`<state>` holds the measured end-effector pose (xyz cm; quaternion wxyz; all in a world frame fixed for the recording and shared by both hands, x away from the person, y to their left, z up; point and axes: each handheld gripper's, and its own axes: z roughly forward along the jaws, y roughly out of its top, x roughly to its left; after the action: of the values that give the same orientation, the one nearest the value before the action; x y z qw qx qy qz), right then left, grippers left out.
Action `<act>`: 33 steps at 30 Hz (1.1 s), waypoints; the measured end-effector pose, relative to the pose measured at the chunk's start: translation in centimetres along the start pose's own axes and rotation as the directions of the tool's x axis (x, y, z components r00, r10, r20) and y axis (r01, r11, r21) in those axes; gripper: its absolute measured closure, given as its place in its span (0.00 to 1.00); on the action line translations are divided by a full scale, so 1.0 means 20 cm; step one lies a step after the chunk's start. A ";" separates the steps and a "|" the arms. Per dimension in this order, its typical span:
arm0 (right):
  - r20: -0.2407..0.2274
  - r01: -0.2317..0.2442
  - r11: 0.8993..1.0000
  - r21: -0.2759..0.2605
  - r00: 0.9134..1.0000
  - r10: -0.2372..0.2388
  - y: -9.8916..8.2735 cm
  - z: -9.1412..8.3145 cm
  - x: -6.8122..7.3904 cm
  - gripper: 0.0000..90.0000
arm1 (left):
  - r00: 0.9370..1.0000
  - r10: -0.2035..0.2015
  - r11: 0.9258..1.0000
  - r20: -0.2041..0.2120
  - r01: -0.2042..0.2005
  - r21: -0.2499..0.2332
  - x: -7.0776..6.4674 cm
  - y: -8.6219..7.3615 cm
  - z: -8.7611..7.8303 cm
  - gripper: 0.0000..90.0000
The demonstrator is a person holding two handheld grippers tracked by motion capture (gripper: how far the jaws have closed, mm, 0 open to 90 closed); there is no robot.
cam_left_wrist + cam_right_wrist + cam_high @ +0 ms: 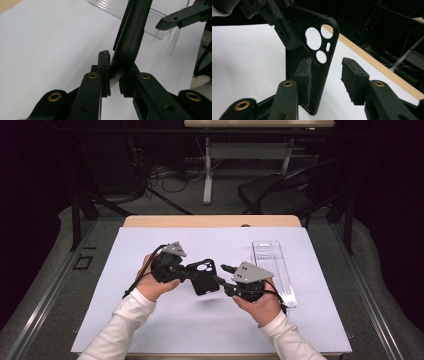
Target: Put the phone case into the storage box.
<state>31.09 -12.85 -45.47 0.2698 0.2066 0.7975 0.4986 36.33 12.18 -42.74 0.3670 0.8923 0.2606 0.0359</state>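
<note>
The left gripper (186, 270) is clamped on the edge of the black phone case (202, 276), held above the white mat (150, 320). The right gripper (220, 281) is released: one pad touches the case, the other stands apart. A clear plastic tray (272, 265) lies just beyond the right gripper, unobstructed.

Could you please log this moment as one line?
left gripper: shut on phone case | right gripper: open around case edge | clear tray: on table, right
</note>
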 end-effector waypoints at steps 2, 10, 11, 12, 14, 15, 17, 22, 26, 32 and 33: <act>0.003 0.011 1.000 0.007 1.000 -0.011 0.01 0.00 0.00 0.69 | 1.000 0.006 1.000 -0.002 -0.006 0.007 0.00 0.00 0.00 0.90; 0.015 0.046 0.998 0.032 0.999 -0.047 0.04 0.01 -0.02 0.72 | 1.000 0.022 0.999 -0.003 -0.022 0.033 -0.02 0.02 0.02 0.90; 0.016 0.045 0.998 0.034 0.999 -0.046 0.05 0.01 -0.02 0.73 | 1.000 0.026 0.999 -0.003 -0.026 0.037 -0.02 0.02 0.02 0.90; 0.015 0.045 0.998 0.036 0.999 -0.046 0.05 0.01 -0.02 0.73 | 1.000 0.030 0.999 -0.002 -0.030 0.039 -0.02 0.03 0.02 0.90; 0.013 0.045 0.998 0.039 0.999 -0.046 0.06 0.01 -0.03 0.74 | 0.999 0.035 0.998 -0.001 -0.035 0.047 -0.03 0.03 0.03 0.90; 0.010 0.042 0.998 0.042 0.999 -0.042 0.06 0.01 -0.03 0.76 | 0.999 0.040 0.998 -0.004 -0.040 0.051 -0.03 0.03 0.03 0.90; 0.007 0.041 0.998 0.045 0.999 -0.041 0.07 0.01 -0.03 0.77 | 0.999 0.047 0.997 -0.006 -0.046 0.056 -0.04 0.03 0.03 0.90; 0.002 0.058 0.996 0.064 0.998 -0.058 0.09 0.01 -0.02 0.78 | 0.998 0.059 0.996 -0.003 -0.058 0.069 -0.05 0.04 0.05 0.90; 0.010 0.079 0.993 0.087 0.997 -0.080 0.11 0.02 -0.02 0.79 | 0.998 0.068 0.995 -0.002 -0.068 0.071 -0.06 0.05 0.05 0.90; -0.002 0.082 0.990 0.112 0.997 -0.082 0.12 0.02 -0.03 0.82 | 0.997 0.080 0.994 -0.001 -0.080 0.076 -0.07 0.06 0.05 0.90; -0.003 0.081 0.990 0.114 0.997 -0.081 0.13 0.02 -0.02 0.83 | 0.997 0.082 0.994 -0.001 -0.082 0.077 -0.08 0.06 0.05 0.90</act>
<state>31.82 -11.87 -43.18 0.2781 0.1894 0.8322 0.4407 35.78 10.12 -42.53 0.3300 0.9156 0.2257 0.0428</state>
